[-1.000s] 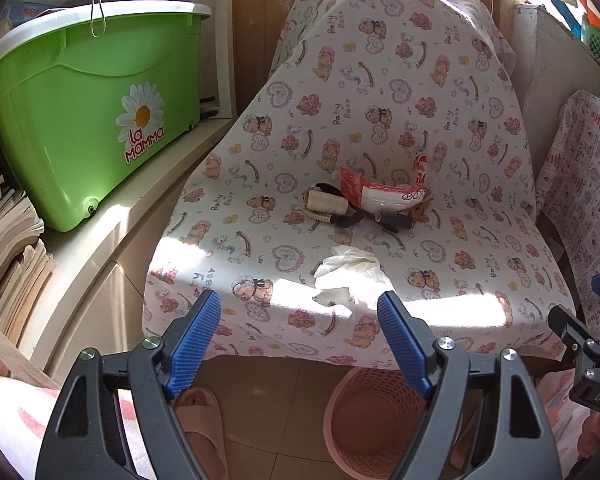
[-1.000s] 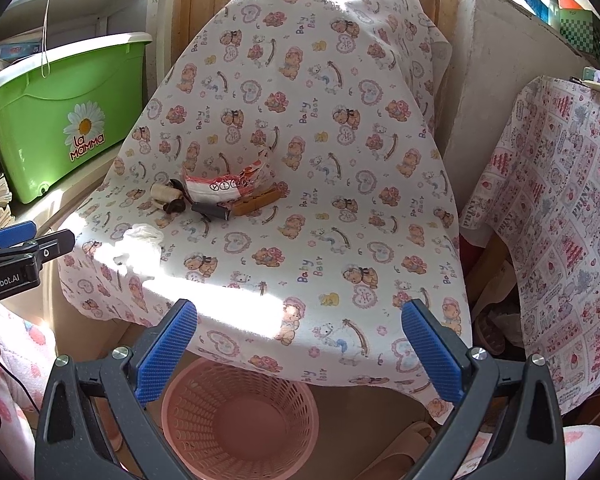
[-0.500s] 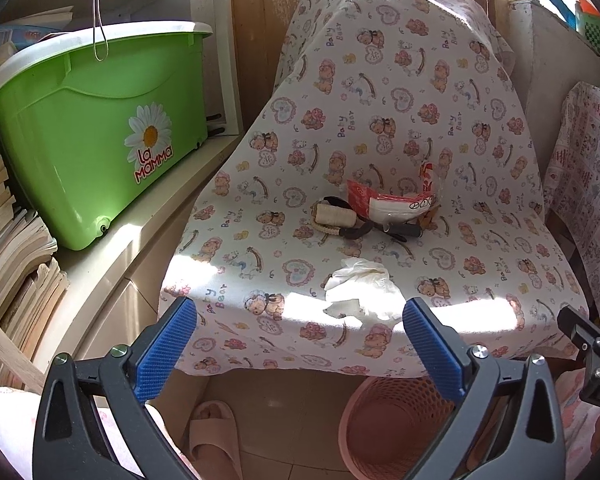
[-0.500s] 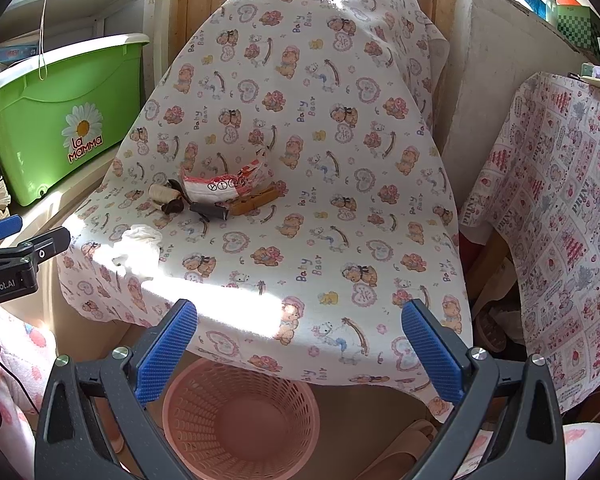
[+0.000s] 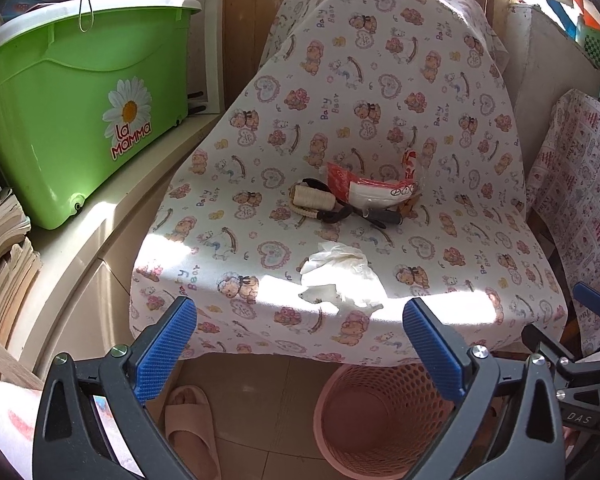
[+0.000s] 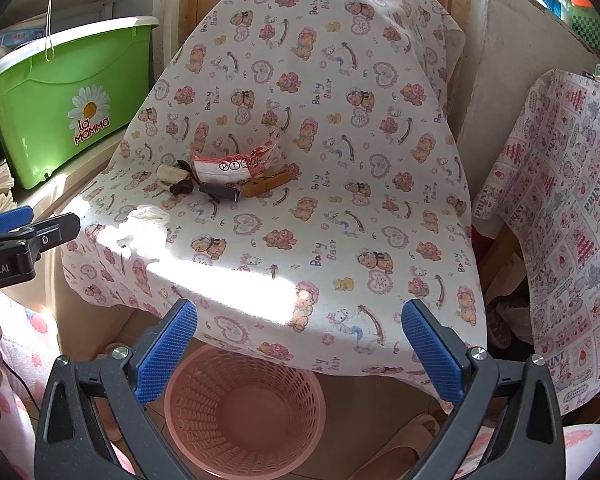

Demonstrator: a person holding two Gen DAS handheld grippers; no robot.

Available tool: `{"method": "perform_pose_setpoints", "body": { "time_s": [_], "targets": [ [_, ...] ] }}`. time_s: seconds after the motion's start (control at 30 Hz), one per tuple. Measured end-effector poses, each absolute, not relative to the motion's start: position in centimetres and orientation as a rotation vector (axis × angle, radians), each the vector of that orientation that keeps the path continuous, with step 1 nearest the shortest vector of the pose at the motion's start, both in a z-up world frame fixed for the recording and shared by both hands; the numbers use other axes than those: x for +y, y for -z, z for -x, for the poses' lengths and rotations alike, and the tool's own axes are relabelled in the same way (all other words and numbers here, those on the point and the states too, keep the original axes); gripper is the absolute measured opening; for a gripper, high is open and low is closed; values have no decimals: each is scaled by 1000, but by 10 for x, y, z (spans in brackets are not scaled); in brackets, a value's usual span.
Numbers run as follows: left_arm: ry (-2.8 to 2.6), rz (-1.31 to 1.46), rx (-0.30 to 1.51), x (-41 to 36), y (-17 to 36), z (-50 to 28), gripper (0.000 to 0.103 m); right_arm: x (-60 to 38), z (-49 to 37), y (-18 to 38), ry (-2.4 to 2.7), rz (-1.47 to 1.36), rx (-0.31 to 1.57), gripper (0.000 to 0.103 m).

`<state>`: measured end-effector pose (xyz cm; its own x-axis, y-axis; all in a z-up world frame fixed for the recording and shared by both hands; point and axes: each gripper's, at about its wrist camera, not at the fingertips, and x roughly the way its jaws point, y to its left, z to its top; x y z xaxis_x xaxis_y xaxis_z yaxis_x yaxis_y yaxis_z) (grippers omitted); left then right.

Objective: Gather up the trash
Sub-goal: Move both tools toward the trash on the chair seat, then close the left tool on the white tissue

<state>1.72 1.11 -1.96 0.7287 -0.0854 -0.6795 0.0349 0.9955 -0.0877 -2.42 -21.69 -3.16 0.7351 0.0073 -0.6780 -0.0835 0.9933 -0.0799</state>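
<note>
A chair draped in a bear-printed white cloth [image 5: 380,120] fills the background, with a green plastic storage bin [image 5: 80,120] at left. The left gripper [image 5: 300,344], jaws spread wide and empty, faces a crumpled white tissue [image 5: 340,276] near the seat's front edge; a red-and-white wrapper [image 5: 368,188] lies behind it. A pink perforated wastebasket [image 6: 244,412] stands below, before the released, empty right gripper [image 6: 300,344].

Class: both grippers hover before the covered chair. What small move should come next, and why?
Probably ease the left gripper forward onto the crumpled tissue: its jaws have just been opening, nothing is between them, and the tissue lies nearest, above the pink basket.
</note>
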Motion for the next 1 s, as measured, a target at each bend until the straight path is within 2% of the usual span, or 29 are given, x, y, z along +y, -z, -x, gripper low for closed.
{"method": "perform_pose_setpoints", "body": {
  "time_s": [0.17, 0.3, 0.33, 0.37, 0.4, 0.43, 0.5, 0.57, 0.83, 0.9, 0.93, 1.0],
  "targets": [
    [70, 39, 782, 8, 27, -20, 101, -208, 21, 37, -83, 127, 780, 103],
    [96, 65, 812, 11, 34, -24, 93, -202, 19, 42, -100, 128, 798, 101],
    [104, 73, 824, 11, 36, -27, 91, -201, 18, 43, -105, 132, 801, 97],
    [115, 85, 834, 12, 39, -29, 84, -200, 18, 44, -110, 136, 808, 91],
    [130, 99, 842, 13, 42, -33, 75, -199, 17, 46, -118, 138, 818, 88],
    [139, 114, 848, 13, 44, -36, 72, -198, 16, 48, -124, 135, 828, 84],
    [154, 133, 847, 13, 48, -43, 55, -199, 13, 50, -126, 119, 840, 81],
    [203, 131, 851, 8, 51, -54, 45, -202, 9, 51, -132, 90, 854, 73],
    [237, 56, 893, -14, 72, -92, 36, -219, -8, 55, -85, 8, 869, 65],
    [223, 47, 901, -14, 78, -94, 27, -225, -11, 55, -73, -15, 872, 65],
    [222, 44, 892, -14, 79, -94, 26, -227, -12, 55, -67, -21, 871, 65],
    [250, 86, 900, -11, 79, -95, 13, -230, -14, 54, -62, -27, 869, 62]
  ]
}}
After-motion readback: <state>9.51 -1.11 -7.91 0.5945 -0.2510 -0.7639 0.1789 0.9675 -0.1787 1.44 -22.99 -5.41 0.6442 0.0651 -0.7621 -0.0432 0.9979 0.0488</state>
